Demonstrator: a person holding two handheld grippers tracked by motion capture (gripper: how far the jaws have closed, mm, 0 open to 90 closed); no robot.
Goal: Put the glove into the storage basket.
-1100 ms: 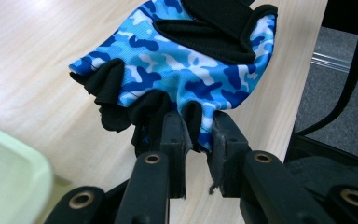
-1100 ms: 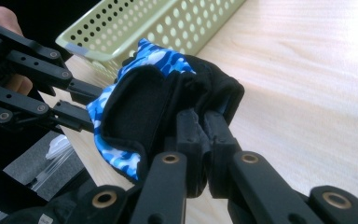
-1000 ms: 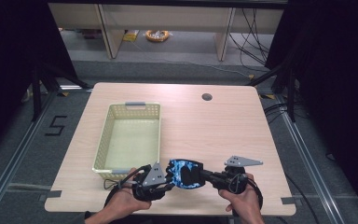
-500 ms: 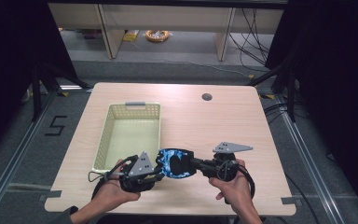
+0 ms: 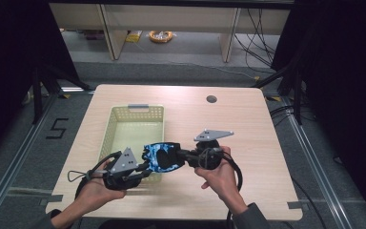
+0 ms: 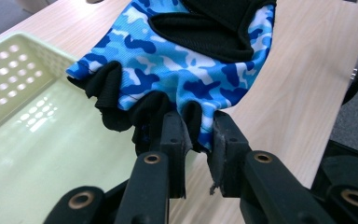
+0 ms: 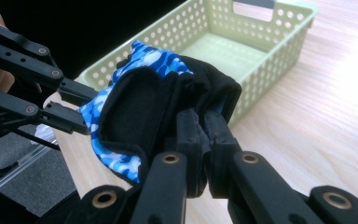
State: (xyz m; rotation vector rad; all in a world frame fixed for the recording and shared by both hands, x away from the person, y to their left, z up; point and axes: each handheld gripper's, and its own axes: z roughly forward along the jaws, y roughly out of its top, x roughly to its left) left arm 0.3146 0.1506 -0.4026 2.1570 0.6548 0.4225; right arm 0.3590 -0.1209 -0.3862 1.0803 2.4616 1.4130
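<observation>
Now both jaws pinch the glove [image 5: 161,156] — stretched between them.

In the left gripper view the blue camouflage-print fabric glove with black trim [image 6: 186,70] runs off the top edge, and the pale green perforated plastic basket [image 6: 23,65] off the left. In the high view the glove covers the basket's [image 5: 124,117] near right corner.

Glove [image 6: 177,60]: blue camouflage cloth, matt black trim. Basket [image 5: 136,114]: pale green perforated plastic, smooth. Table [image 5: 248,124]: light wood-grain, matt.
</observation>
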